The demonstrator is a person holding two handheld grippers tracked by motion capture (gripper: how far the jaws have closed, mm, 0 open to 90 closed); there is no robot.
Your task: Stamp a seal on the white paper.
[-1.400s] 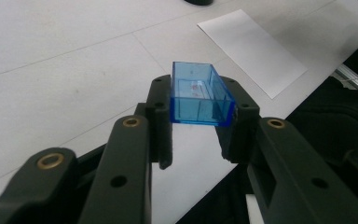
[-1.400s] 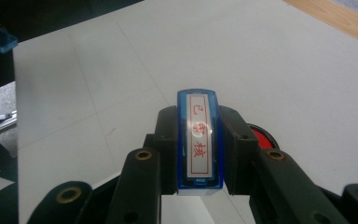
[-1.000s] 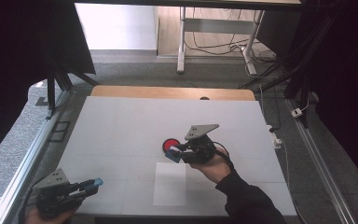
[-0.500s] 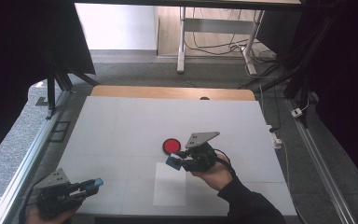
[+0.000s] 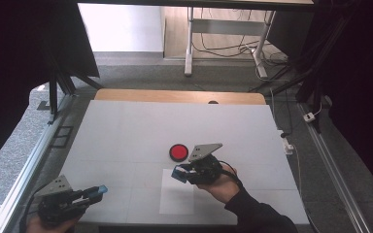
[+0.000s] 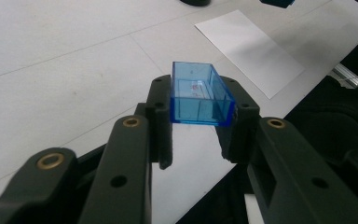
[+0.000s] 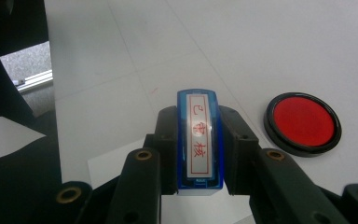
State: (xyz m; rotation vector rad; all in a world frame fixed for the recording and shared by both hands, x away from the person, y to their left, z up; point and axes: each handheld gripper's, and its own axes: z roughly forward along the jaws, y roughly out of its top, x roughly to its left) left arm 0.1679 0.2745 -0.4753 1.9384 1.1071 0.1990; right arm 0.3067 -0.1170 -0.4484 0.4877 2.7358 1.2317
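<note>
The left gripper (image 5: 94, 190) sat at about seven o'clock on the table, low at the near edge, its jaws pointing toward three o'clock and clamped tight on what they held. The left hand (image 5: 48, 218) gripped its body from behind, the grey plate uppermost. The right gripper (image 5: 179, 173) hovered near the centre, jaws aimed toward nine o'clock and likewise closed on their load. The right hand (image 5: 221, 182) wrapped its body, with the dark-sleeved forearm running back toward five o'clock.
</note>
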